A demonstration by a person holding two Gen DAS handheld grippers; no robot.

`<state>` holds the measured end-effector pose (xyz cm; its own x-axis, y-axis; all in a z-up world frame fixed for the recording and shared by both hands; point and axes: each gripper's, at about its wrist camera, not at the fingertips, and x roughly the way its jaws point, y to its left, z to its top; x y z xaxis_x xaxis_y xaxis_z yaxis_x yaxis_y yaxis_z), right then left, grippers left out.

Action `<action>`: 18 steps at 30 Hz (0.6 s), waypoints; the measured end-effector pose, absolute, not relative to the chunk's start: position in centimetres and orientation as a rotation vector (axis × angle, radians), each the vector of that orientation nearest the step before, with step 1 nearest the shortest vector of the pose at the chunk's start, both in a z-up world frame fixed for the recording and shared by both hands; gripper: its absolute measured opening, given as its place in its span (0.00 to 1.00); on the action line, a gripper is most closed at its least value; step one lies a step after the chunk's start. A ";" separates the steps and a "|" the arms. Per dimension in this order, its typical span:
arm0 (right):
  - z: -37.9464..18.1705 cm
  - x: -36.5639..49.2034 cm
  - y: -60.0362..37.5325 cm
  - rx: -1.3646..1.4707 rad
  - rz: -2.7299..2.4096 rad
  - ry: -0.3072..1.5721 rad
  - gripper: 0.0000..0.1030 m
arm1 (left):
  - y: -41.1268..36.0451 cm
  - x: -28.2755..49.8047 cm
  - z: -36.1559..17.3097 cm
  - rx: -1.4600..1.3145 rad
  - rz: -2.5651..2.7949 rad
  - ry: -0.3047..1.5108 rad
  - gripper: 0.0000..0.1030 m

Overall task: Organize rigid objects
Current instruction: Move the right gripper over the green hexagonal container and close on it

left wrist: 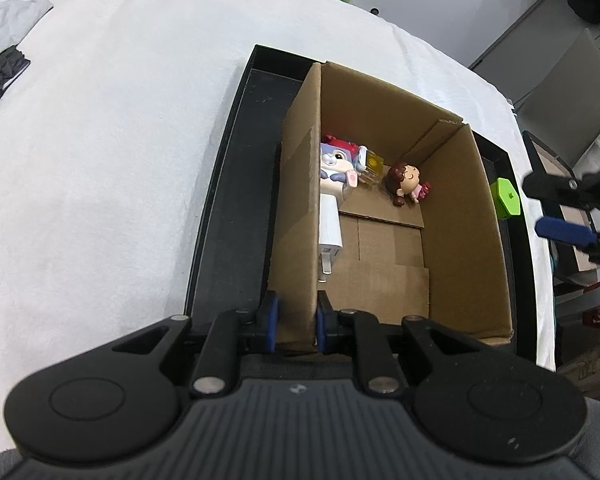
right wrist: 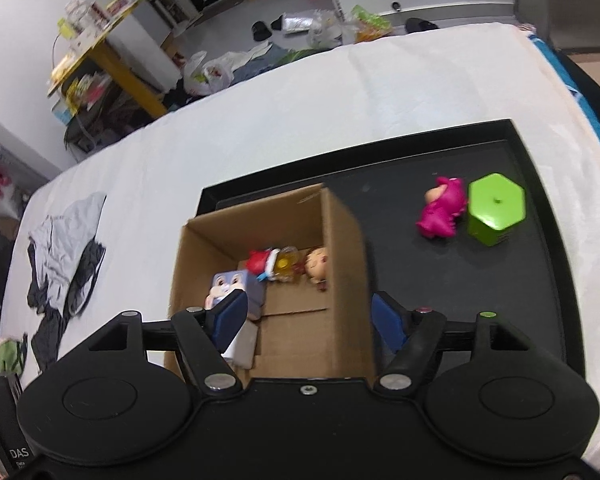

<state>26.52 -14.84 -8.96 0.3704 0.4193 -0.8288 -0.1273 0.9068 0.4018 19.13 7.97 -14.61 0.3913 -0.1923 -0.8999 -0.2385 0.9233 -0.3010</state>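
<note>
A cardboard box (left wrist: 456, 216) stands on a black tray (left wrist: 228, 216) on a white cloth. My left gripper (left wrist: 296, 320) is shut on the box's left wall (left wrist: 300, 216). Inside lie a rabbit figure on a white charger (left wrist: 334, 184), a red toy, a yellow cube (left wrist: 372, 164) and a brown-haired doll (left wrist: 406, 182). In the right wrist view my right gripper (right wrist: 308, 316) is open above the box (right wrist: 348, 248), empty. A pink toy (right wrist: 440, 212) and a green hexagonal block (right wrist: 496, 208) sit on the tray (right wrist: 540, 280) to the right of the box.
Grey and black clothes (right wrist: 66, 240) lie on the white cloth (right wrist: 260, 120) to the left. The right gripper shows at the right edge of the left wrist view (left wrist: 572, 208), beside the green block (left wrist: 506, 198). Cluttered floor and a yellow table lie beyond.
</note>
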 end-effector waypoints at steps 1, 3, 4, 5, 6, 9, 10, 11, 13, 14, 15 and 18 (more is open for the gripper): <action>-9.1 26.6 -15.4 0.302 0.348 1.141 0.67 | 7.9 19.1 -14.6 -0.416 0.033 1.178 0.17; -9.5 26.6 -16.5 0.325 0.332 1.140 0.67 | 7.8 19.0 -14.5 -0.409 0.036 1.179 0.17; -9.8 26.6 -17.1 0.336 0.324 1.141 0.67 | 7.7 19.0 -14.4 -0.405 0.039 1.179 0.16; -10.0 26.5 -17.6 0.345 0.318 1.142 0.67 | 7.6 19.0 -14.4 -0.401 0.042 1.179 0.16; -10.2 26.5 -18.1 0.356 0.313 1.142 0.67 | 7.6 19.0 -14.4 -0.400 0.045 1.180 0.16; -11.0 26.4 -19.7 0.383 0.292 1.148 0.67 | 7.5 19.2 -14.3 -0.398 0.055 1.183 0.16; -11.3 26.4 -20.3 0.392 0.284 1.151 0.67 | 7.4 19.2 -14.3 -0.396 0.058 1.185 0.16; -11.6 26.4 -20.9 0.403 0.275 1.155 0.67 | 7.3 19.2 -14.3 -0.392 0.061 1.187 0.16; -12.1 26.4 -21.9 0.417 0.260 1.160 0.67 | 7.2 19.4 -14.3 -0.380 0.069 1.191 0.16; -12.4 26.4 -22.4 0.426 0.253 1.163 0.67 | 7.1 19.4 -14.3 -0.376 0.073 1.193 0.16; -12.6 26.5 -22.9 0.435 0.246 1.165 0.67 | 7.0 19.5 -14.4 -0.373 0.078 1.196 0.16; -13.1 26.8 -24.5 0.457 0.228 1.164 0.67 | 6.9 19.7 -14.6 -0.368 0.089 1.205 0.16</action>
<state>26.80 -24.52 -13.06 0.3866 0.4036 -0.8293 0.0608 0.8861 0.4596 19.73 6.85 -14.57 0.3617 -0.1266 -0.9237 -0.2605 0.9375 -0.2306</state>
